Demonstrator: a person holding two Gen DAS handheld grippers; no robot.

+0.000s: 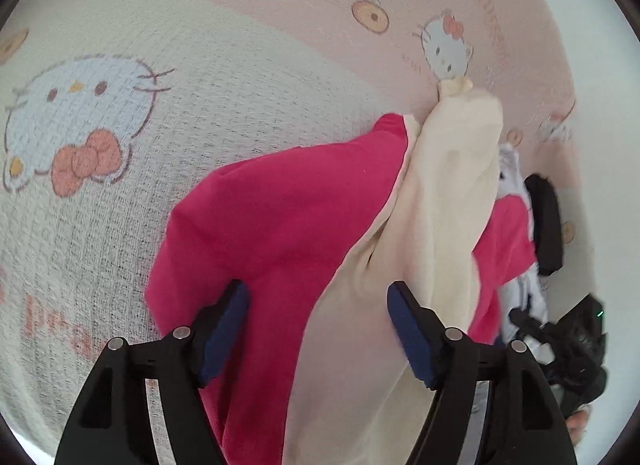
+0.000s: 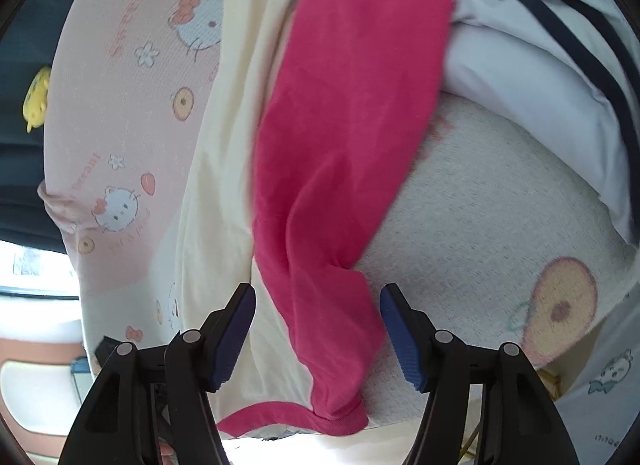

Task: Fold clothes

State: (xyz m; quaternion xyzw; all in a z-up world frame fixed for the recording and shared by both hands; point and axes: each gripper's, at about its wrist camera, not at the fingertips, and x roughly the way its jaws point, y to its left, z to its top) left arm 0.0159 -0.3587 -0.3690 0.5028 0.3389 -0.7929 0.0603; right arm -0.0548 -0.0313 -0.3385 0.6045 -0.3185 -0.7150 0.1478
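A garment in hot pink (image 1: 280,217) and cream (image 1: 448,193) lies crumpled on a cartoon-cat blanket (image 1: 120,193). My left gripper (image 1: 318,327) hangs just over it, open, with the pink and cream cloth under the gap and neither pad pressing. In the right wrist view the pink part (image 2: 352,125) runs down as a long strip beside the cream part (image 2: 224,205). My right gripper (image 2: 320,325) is open, with the strip's narrow lower end lying between its blue pads. At the right edge of the left wrist view one black finger (image 1: 545,221) of the other gripper shows.
A white garment with navy stripes (image 2: 528,49) is bunched beside the pink cloth, also seen as white garment (image 1: 514,173). The blanket (image 2: 480,233) covers the whole surface; its edge drops off at left, where a yellow toy (image 2: 38,99) sits against a dark background.
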